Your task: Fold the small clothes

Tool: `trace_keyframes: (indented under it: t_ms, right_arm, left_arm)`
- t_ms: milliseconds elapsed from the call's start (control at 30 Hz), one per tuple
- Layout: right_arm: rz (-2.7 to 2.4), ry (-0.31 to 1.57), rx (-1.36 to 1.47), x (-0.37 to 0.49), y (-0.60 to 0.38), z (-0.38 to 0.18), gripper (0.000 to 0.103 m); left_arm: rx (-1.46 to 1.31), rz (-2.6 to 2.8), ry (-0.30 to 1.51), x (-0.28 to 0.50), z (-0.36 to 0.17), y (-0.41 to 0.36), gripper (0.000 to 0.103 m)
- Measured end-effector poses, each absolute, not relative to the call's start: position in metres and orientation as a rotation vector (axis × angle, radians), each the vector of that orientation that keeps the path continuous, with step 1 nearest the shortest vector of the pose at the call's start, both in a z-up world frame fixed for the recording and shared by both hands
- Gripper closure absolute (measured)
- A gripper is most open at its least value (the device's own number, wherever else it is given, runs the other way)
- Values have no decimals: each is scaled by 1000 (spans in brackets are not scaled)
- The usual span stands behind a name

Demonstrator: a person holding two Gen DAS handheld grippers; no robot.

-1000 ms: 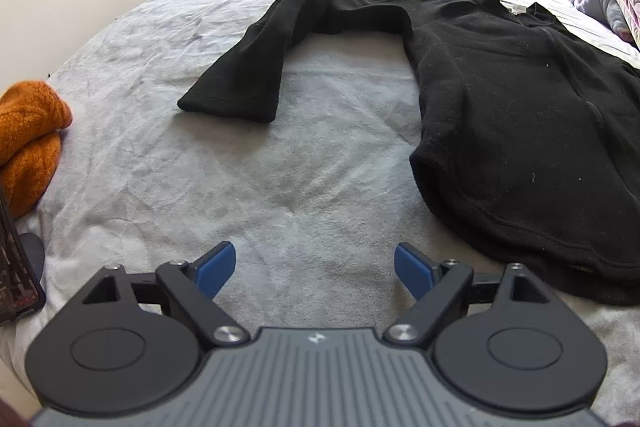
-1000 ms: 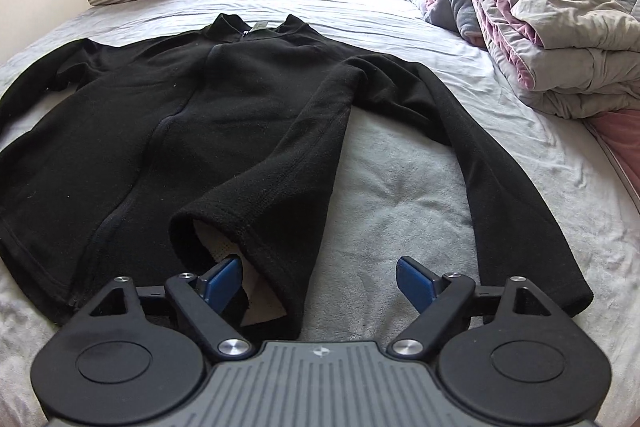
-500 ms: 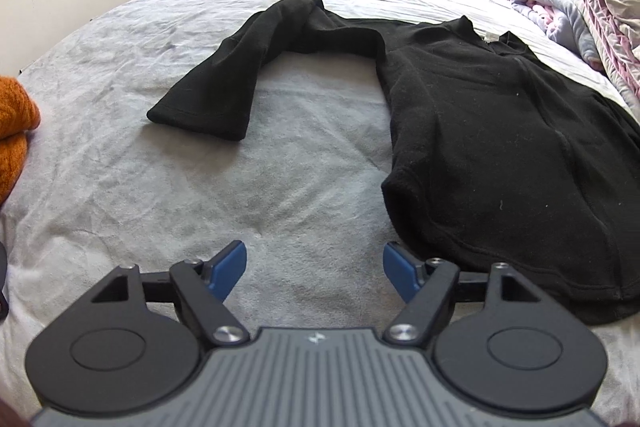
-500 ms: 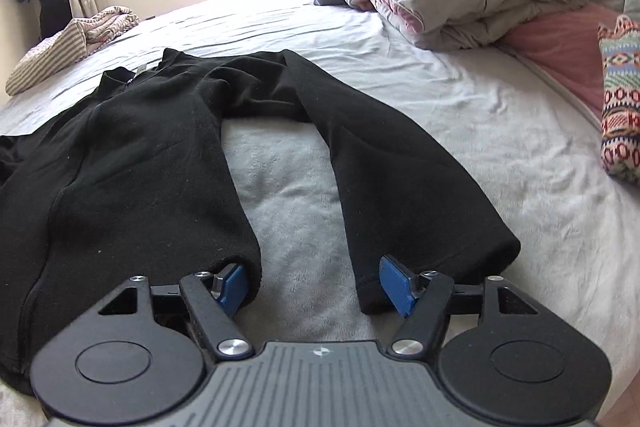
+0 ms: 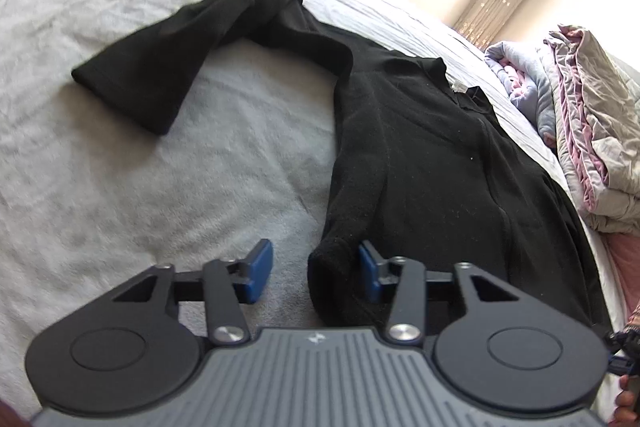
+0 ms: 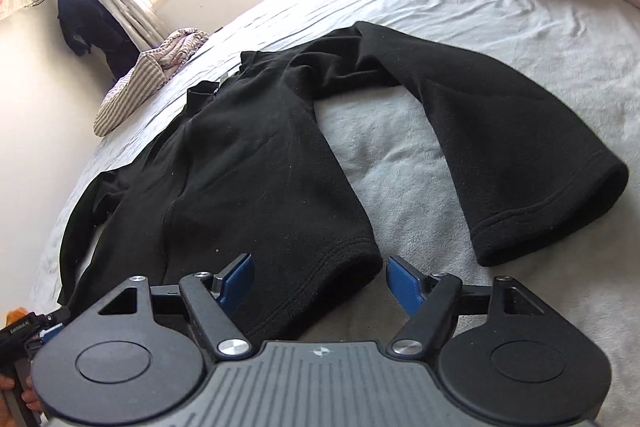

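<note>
Gripping stage: both grippers are set at the bottom corners of the top (image 5: pixel 420 163), one on each side; no fold is made yet.
Top: black, long sleeves, lying flat on the grey bed (image 5: pixel 120 187); in the left view it fills the centre and right, with one sleeve (image 5: pixel 160 67) bent out to the upper left.
Left gripper (image 5: pixel 316 271): low centre of its frame; jaws have just been closing and stand narrow, with the hem corner (image 5: pixel 332 267) between them. One pad is against the cloth, the other is apart from it, so nothing is pinched.
Right gripper (image 6: pixel 320 279): low centre of its frame; jaws have just been closing a little but stand quite wide, around the other hem corner (image 6: pixel 320 275). The pads do not press it.
Other sleeve (image 6: pixel 520 155): on the right of the right view, cuff near the gripper but not touching it.
Next move, I think: close both jaws fully on the hem, and catch both layers of cloth before lifting.
Care: the fleece looks thick; a shallow pinch may slip.
</note>
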State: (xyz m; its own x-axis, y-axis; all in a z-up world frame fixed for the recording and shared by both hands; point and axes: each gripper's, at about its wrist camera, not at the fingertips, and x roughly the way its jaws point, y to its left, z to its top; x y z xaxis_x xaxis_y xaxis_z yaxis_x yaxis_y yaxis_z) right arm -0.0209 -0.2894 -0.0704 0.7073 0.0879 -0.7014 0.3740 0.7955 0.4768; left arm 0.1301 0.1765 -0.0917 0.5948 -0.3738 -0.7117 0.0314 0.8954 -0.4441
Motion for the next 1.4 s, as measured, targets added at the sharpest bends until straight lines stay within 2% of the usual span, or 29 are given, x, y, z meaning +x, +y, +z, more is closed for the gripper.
trace_keyframes:
  t_ms: [67,100,133,433,633,733,767,800,833,867,933,1000,1167,1200,1267,1333,1400]
  right_arm:
    - [-205,769,680,-17,-291,-78,54]
    - [-210,751,700,-17,-292,-78,81]
    - [-200,741,731,-17,-294,-78,95]
    - [-247,650,753,-45,-306,-33,97]
    - [-278,757,702,-41,-302,-61,97]
    - [-286,798,661,-37,-296,-75,96]
    - [-280,786,633,-38,-295,-75,94]
    - [-279,788,614,-42,-293,-70,87]
    - [-284,772,589,-46,-292,-64,73]
    - [-301,745,543,-52,-293,-57,65]
    - [-335,697,445,-60,-295,-46,37]
    - [-385,702,335,-63,-300,-42,32]
    - [-399,801,181,-53,-308,-58,31]
    - [-405,813,147,-51,-307,-63,33]
    - [-415,853,70,-45,-304,-73,54]
    - [-402,848,46,-44,-307,-72,101]
    - [-418,823,47,-45,-317,-57,103]
  left_arm:
    - [-498,-252,932,133,-104,182,99]
    - [-519,-253,933,132,-105,183,98]
    - [-523,-248,922,128,-103,183,99]
    - [-507,-242,891,95,-65,185,99]
    - [-377,-191,983,97,-101,175,96]
    - [-309,-194,957,93,-96,166,94]
    - [-288,-187,949,92,-91,164,88]
    - [-269,-177,934,89,-87,162,86]
    - [-235,-154,910,85,-81,160,67]
    - [-202,-134,873,80,-75,158,41]
    - [-175,-120,804,72,-63,155,16]
    - [-162,-132,772,68,-52,149,16]
    - [-133,-156,746,69,-41,123,6]
    - [-117,-161,738,69,-40,116,6]
    - [-90,-180,727,70,-38,103,5]
    - [-65,-204,721,74,-35,89,5]
    - [-42,-222,712,78,-32,77,5]
